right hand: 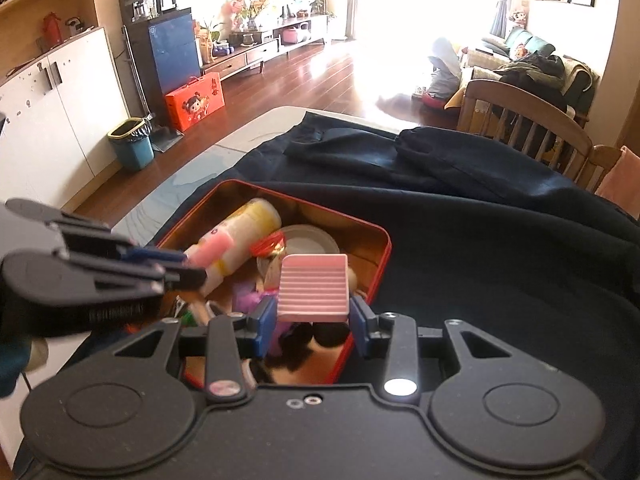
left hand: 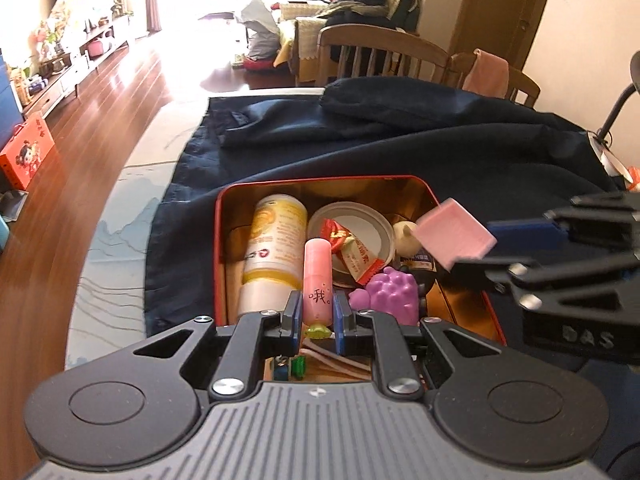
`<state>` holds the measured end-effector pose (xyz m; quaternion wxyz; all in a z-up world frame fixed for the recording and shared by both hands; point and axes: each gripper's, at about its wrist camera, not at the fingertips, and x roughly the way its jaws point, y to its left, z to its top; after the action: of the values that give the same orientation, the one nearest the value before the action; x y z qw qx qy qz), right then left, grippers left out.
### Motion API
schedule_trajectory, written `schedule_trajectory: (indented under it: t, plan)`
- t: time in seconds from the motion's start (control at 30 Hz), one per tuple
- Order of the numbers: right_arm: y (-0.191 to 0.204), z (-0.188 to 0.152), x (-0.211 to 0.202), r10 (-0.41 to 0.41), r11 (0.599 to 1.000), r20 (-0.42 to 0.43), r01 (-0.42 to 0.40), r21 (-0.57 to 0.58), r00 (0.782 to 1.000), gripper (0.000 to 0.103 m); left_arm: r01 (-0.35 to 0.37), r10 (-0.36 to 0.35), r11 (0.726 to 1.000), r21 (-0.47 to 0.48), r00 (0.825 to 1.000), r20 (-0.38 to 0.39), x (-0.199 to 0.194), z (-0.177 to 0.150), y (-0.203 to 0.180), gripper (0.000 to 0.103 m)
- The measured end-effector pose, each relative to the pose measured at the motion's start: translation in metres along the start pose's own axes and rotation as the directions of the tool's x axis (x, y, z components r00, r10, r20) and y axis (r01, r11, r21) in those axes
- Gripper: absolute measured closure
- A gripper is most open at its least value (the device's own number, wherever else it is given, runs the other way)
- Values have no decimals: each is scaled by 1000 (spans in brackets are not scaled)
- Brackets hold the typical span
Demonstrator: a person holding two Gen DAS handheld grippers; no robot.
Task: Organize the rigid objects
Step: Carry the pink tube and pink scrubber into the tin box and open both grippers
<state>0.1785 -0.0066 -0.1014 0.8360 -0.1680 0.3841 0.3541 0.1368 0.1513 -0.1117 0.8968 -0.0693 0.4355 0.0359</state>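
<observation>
A red tin box [left hand: 219, 248] [right hand: 384, 264] lies open on the dark blue cloth, holding several small items. My left gripper [left hand: 317, 312] is shut on a pink tube [left hand: 318, 280] with printed characters, held above the box's near end; the right wrist view shows that tube [right hand: 212, 250] at the left. My right gripper [right hand: 313, 316] is shut on a ribbed pink block [right hand: 313, 286], hanging over the box's near right part; the left wrist view has the block [left hand: 454, 232] at the right. Inside the box lie a yellow-white bottle [left hand: 274, 240], a round white lid [left hand: 372, 224], a red wrapper [left hand: 352, 248] and a purple toy [left hand: 390, 292].
The dark blue cloth [left hand: 440, 148] covers most of the table, bunched up at the far side. Wooden chairs [left hand: 380, 56] stand behind the table. A lamp arm [left hand: 618, 108] rises at the right edge. The pale table edge [left hand: 112, 232] drops to wooden floor on the left.
</observation>
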Motion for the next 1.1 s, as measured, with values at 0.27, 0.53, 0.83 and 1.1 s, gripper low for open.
schedule_trajectory:
  t: [0.27, 0.53, 0.83, 1.1]
  plan:
    - [-2, 15, 29, -3, 1000, -35, 3, -15, 999, 64, 11, -10, 999, 35, 1000, -28, 19, -2, -6, 88]
    - [3, 24, 49, 9, 999, -71, -11, -32, 997, 64, 6, -3, 998, 61, 999, -51, 31, -6, -11, 88]
    - [2, 25, 55, 21, 999, -92, -23, -26, 996, 62, -17, 20, 999, 36, 994, -109, 41, -7, -5, 88]
    - [-4, 22, 40, 46, 999, -72, -44, 20, 996, 55, -21, 25, 999, 29, 993, -117, 41, -8, -6, 88]
